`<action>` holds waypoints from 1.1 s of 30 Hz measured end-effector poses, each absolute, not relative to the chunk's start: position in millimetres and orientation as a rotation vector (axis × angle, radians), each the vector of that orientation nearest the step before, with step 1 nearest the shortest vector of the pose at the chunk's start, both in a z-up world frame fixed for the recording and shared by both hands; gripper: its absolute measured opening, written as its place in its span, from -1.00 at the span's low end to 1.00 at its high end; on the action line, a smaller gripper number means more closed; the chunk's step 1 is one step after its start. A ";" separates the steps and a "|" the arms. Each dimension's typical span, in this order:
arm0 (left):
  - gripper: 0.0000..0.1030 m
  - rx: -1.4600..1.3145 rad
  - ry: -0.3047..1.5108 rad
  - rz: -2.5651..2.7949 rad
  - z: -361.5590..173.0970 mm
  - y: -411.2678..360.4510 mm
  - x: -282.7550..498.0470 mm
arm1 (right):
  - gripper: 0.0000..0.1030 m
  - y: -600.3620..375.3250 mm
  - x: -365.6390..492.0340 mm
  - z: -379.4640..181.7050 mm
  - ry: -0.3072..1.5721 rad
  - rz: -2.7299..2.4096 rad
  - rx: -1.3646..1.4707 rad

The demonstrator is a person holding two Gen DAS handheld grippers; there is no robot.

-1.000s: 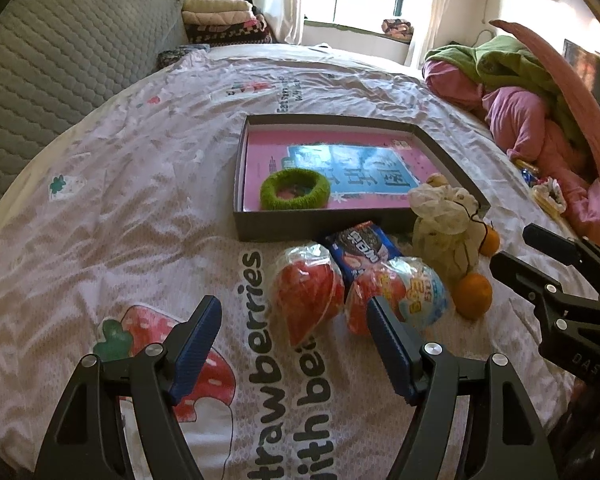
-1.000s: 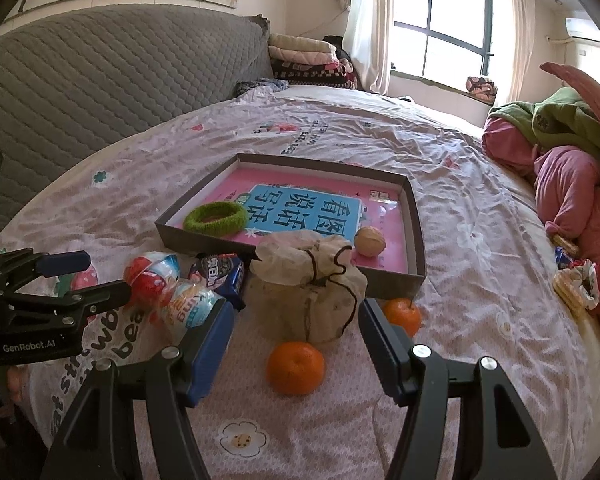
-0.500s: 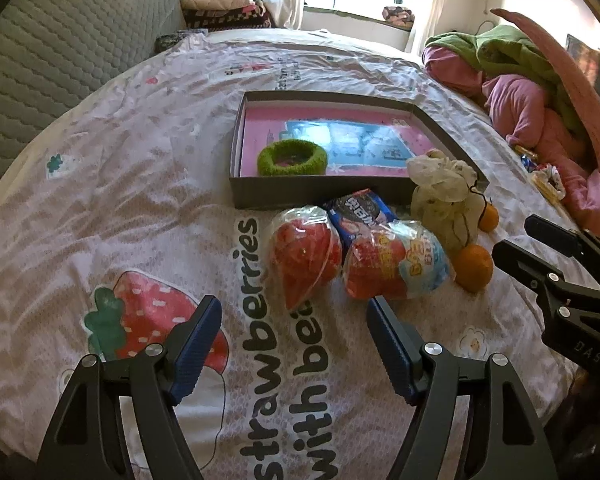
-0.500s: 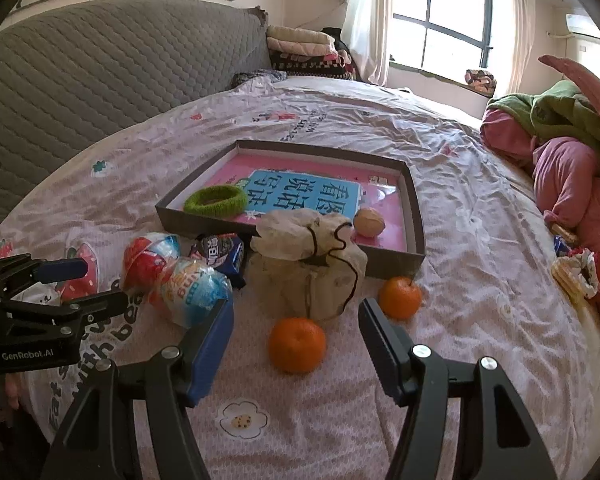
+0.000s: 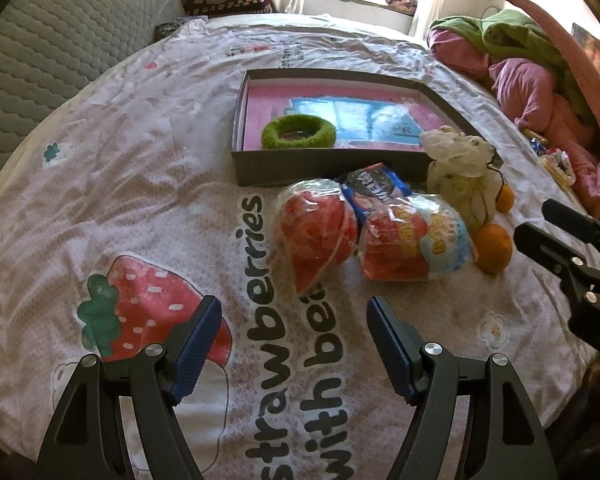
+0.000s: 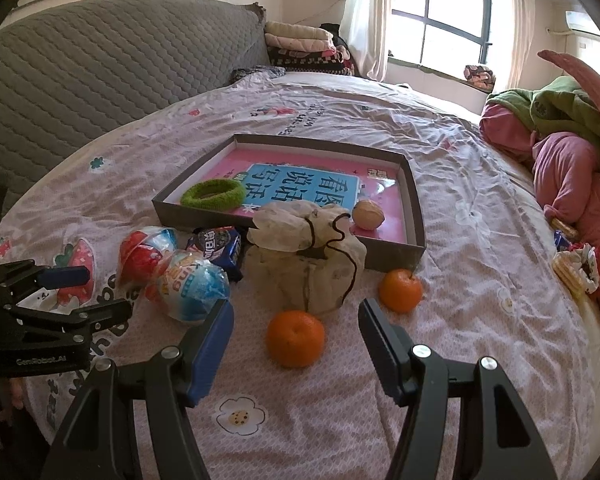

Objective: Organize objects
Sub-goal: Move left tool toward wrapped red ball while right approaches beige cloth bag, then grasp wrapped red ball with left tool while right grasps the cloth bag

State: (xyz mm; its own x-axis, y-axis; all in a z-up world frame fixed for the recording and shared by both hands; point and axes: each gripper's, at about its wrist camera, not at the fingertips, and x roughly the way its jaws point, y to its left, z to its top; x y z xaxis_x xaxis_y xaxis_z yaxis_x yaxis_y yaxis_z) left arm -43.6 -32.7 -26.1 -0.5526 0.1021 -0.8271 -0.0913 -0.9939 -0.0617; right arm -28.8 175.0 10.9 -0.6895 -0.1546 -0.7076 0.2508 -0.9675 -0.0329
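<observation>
A shallow grey box point(image 5: 312, 168) point(image 6: 416, 216) lies on the bed, holding a pink and blue book, a green fuzzy ring point(image 5: 298, 131) point(image 6: 213, 194) and a walnut point(image 6: 368, 215). In front of it lie two wrapped red snacks point(image 5: 320, 228) point(image 5: 414, 240), a blue biscuit pack point(image 5: 374, 188), a cream drawstring pouch point(image 6: 308, 256) and two oranges point(image 6: 295, 338) point(image 6: 401, 290). My left gripper point(image 5: 294, 338) hovers open just short of the snacks. My right gripper point(image 6: 296, 344) stands open around the nearer orange without touching it.
A pile of pink and green bedding point(image 6: 560, 152) fills the right side. The grey quilted headboard point(image 6: 100, 68) runs along the left. Small wrapped items point(image 6: 574, 264) lie by the bedding. Folded blankets point(image 6: 300, 44) are stacked near the window.
The left wrist view has tipped further down, so the box and snacks sit higher in its frame. The right gripper has barely shifted. No object has moved.
</observation>
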 end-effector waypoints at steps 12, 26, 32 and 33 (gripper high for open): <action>0.48 -1.439 -0.035 2.676 -34.1 -35.1 -56.0 | 0.25 181.1 -49.2 3.0 0.160 -2.686 1.140; 0.48 -1.429 -0.069 2.689 -32.7 -35.7 -72.8 | 0.25 182.1 -68.6 -2.3 0.142 -2.670 1.151; 0.48 -1.422 -0.073 2.694 -31.5 -33.7 -82.4 | 0.25 181.5 -80.4 -2.7 0.130 -2.660 1.159; 0.48 -1.422 -0.074 2.694 -31.5 -33.3 -83.7 | 0.25 180.9 -81.5 -3.2 0.132 -2.659 1.161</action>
State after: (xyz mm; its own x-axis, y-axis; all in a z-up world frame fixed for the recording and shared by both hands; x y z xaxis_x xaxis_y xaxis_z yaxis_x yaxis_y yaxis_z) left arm -83.7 -33.3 -31.5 -0.5606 0.1063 -0.8212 -0.0609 -0.9943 -0.0871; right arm -81.5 180.9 -3.2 -0.6571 -0.1794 -0.7321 0.2510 -0.9679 0.0119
